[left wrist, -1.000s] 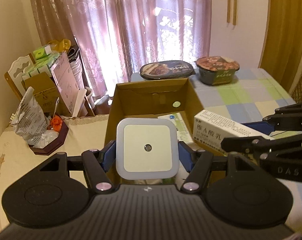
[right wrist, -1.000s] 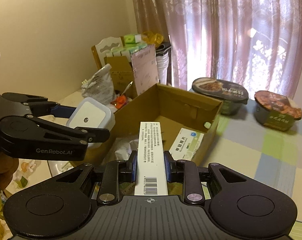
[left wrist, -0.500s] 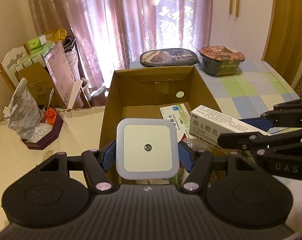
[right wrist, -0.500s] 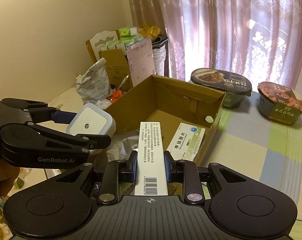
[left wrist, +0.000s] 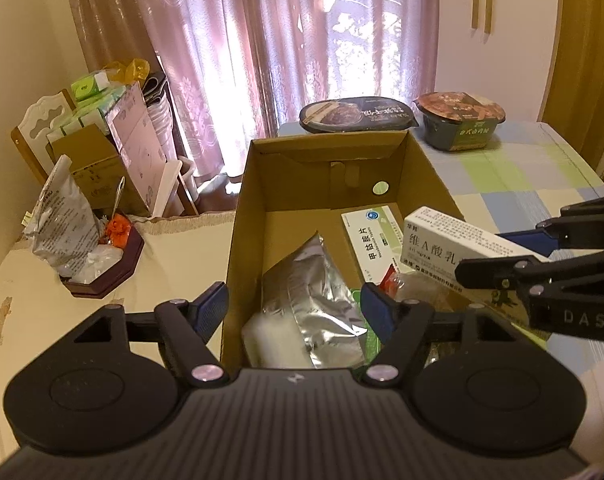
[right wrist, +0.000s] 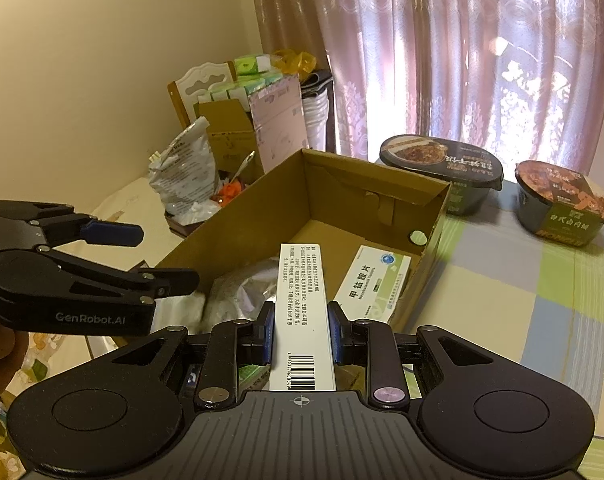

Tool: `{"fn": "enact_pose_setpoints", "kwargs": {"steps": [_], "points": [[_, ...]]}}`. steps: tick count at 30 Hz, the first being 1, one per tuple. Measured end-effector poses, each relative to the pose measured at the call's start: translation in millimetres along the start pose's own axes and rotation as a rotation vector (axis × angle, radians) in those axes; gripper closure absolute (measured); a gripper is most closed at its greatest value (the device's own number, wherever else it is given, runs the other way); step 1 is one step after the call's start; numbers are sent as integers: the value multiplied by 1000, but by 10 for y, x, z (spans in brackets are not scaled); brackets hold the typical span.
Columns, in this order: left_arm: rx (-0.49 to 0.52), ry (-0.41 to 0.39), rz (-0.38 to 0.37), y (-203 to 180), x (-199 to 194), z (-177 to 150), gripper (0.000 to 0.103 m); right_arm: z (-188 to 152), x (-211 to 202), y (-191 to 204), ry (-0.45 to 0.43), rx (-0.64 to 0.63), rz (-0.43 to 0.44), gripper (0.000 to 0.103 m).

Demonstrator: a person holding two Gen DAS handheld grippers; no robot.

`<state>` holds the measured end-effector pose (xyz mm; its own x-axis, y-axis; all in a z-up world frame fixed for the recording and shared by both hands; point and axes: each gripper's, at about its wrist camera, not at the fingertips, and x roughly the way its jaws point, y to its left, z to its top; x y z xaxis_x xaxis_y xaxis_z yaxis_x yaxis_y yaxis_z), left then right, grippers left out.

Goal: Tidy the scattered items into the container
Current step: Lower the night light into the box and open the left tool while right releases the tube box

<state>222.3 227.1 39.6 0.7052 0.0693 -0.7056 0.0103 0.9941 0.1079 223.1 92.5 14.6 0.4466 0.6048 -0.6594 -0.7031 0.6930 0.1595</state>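
An open cardboard carton (left wrist: 245,216) (right wrist: 229,232) stands on the table. It holds a green-and-white medicine box (left wrist: 372,240) (right wrist: 374,280), a silver foil bag (left wrist: 306,300) (right wrist: 237,292) and a white square light (left wrist: 267,338) at its near end. My left gripper (left wrist: 293,304) (right wrist: 161,258) hangs open above that near end with nothing between its fingers. My right gripper (right wrist: 302,328) (left wrist: 486,256) is shut on a long white box (right wrist: 302,300) (left wrist: 434,240), held level over the carton's right wall.
Two instant-noodle bowls (left wrist: 358,116) (left wrist: 460,120) sit behind the carton on the checked cloth (right wrist: 542,280). Left of the carton a dark tray (left wrist: 101,280) holds a crumpled bag and clutter, with stacked boxes (left wrist: 93,160) behind it.
My left gripper has opened and let go of the white square light, which now lies in the carton. Both grippers have moved in over the carton.
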Motion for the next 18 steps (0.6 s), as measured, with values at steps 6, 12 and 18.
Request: {"fn": "enact_pose_setpoints", "kwargs": {"steps": [6,12,18], "points": [[-3,8,-6,18,-18,-62,34,-1,33,35,5,3,7,74],[-2,17,-7,26,-32,-94,34,-5,56,41,8,6,8,74],[1,17,-3,22,-44,-97,34,1,101,54,14,7,12,74]]}}
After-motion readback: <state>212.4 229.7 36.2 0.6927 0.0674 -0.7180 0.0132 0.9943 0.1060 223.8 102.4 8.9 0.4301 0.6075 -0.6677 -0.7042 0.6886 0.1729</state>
